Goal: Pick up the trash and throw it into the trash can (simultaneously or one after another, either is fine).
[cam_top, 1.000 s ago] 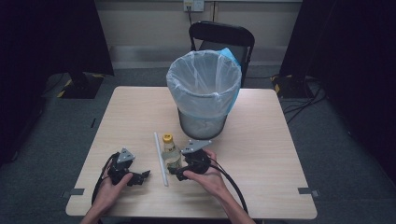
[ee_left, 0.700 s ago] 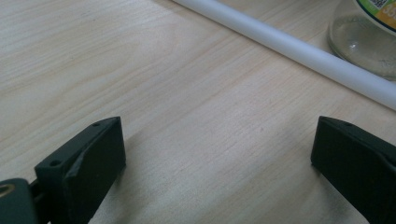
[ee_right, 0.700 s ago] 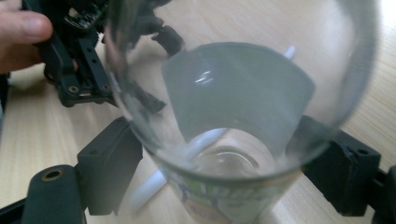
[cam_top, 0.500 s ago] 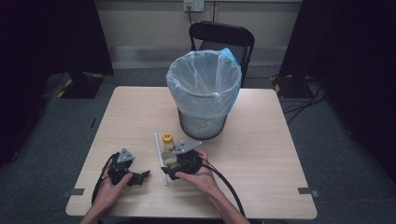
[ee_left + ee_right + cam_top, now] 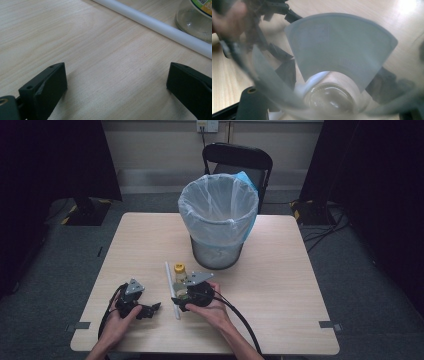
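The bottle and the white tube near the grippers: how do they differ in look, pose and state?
The bottle is clear glass with a yellow cap; the white tube is opaque and plain. The bottle is short and wide, the white tube long and thin. The bottle sits between the right gripper fingers, which have just been closing; the white tube lies flat, untouched. Both rest on the wooden table.

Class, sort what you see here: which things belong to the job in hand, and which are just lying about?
In the job: right gripper, jaws closing around the clear bottle with a yellow cap; lined waste bin, probably.

Lying about: white tube, left gripper resting open, chair, table.
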Available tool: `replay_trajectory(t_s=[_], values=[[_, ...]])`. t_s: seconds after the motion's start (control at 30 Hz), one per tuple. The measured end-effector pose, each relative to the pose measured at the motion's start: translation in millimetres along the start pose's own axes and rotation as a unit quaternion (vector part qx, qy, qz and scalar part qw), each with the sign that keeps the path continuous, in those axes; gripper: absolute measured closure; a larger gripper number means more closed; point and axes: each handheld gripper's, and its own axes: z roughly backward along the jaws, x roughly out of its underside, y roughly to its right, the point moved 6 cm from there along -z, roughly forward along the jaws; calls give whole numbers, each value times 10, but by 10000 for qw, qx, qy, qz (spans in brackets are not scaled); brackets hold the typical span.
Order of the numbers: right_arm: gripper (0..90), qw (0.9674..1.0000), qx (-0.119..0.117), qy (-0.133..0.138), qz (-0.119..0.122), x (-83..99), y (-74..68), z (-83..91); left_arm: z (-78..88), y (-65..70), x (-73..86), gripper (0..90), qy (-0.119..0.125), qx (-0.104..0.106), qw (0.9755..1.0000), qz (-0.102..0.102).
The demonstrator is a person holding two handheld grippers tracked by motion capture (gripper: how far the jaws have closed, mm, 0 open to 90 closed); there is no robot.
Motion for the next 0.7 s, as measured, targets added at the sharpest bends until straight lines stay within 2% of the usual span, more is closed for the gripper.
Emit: replay_trajectory(t_s=[0.43,0.7], values=[[275,9999,113,-11,69,-20,-6,-10,0,0,0,26,6,11,10000,-4],[277,10000,50,62,-56,-75,9,43,0,-1,1,26,7,14,10000,-8]])
